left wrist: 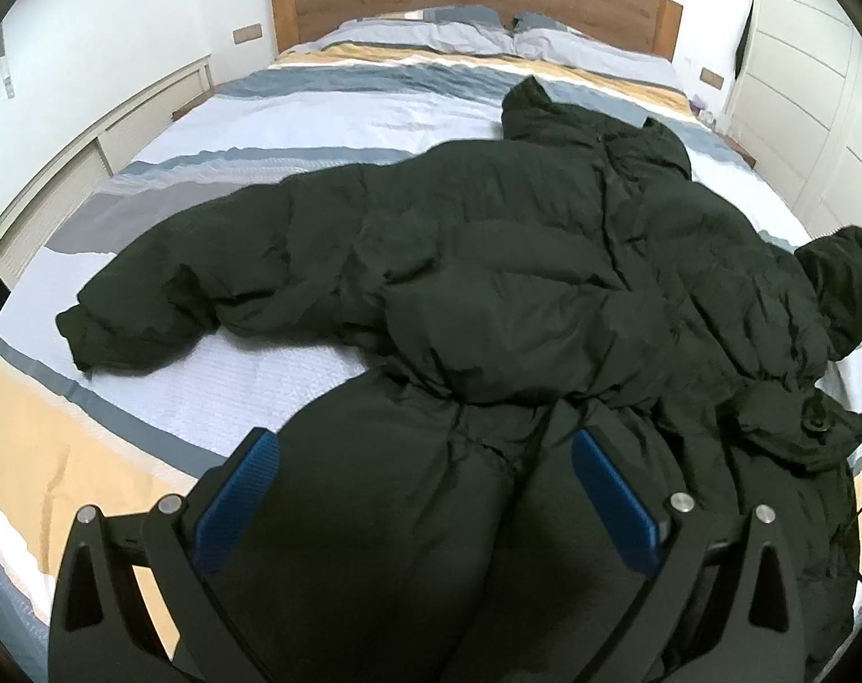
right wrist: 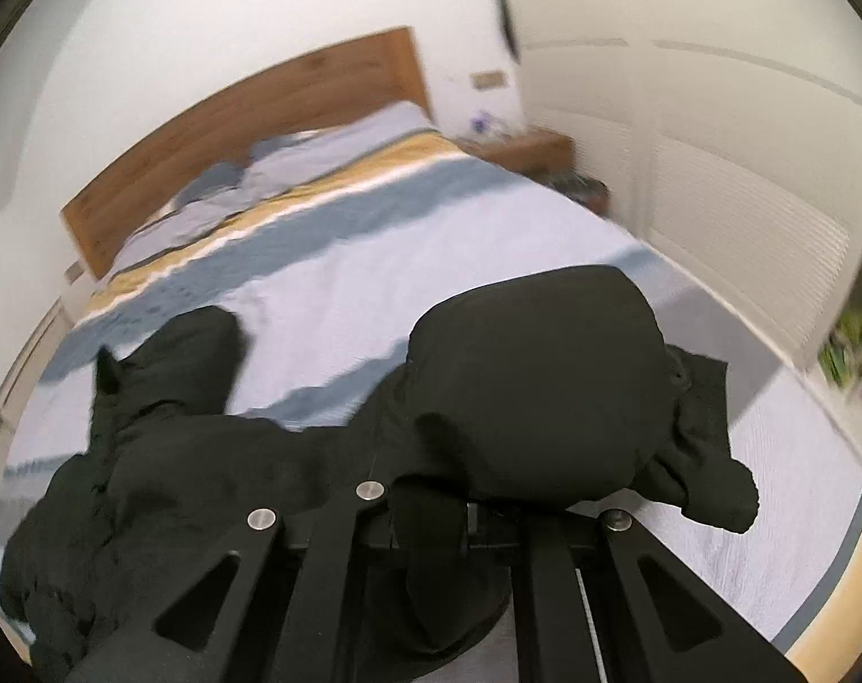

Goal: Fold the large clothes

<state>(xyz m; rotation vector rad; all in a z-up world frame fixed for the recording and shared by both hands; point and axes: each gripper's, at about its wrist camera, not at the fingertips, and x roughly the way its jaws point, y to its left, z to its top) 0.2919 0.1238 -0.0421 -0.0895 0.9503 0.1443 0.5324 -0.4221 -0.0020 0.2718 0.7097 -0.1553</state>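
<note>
coat (left wrist: 516,284): long axis away from left hand-held gripper (left wrist: 425,449), hood far | left: wide open, empty | right hand-held gripper (right wrist: 487,489): clamped on coat

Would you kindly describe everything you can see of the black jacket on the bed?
The jacket is a black, puffy, quilted coat of slightly shiny fabric, lying spread and rumpled across the striped bed cover. One sleeve stretches flat to the left; its hood lies toward the headboard. The left tool is open over the near hem. The right tool appears shut on a bunched fold, raised off the cover.
</note>
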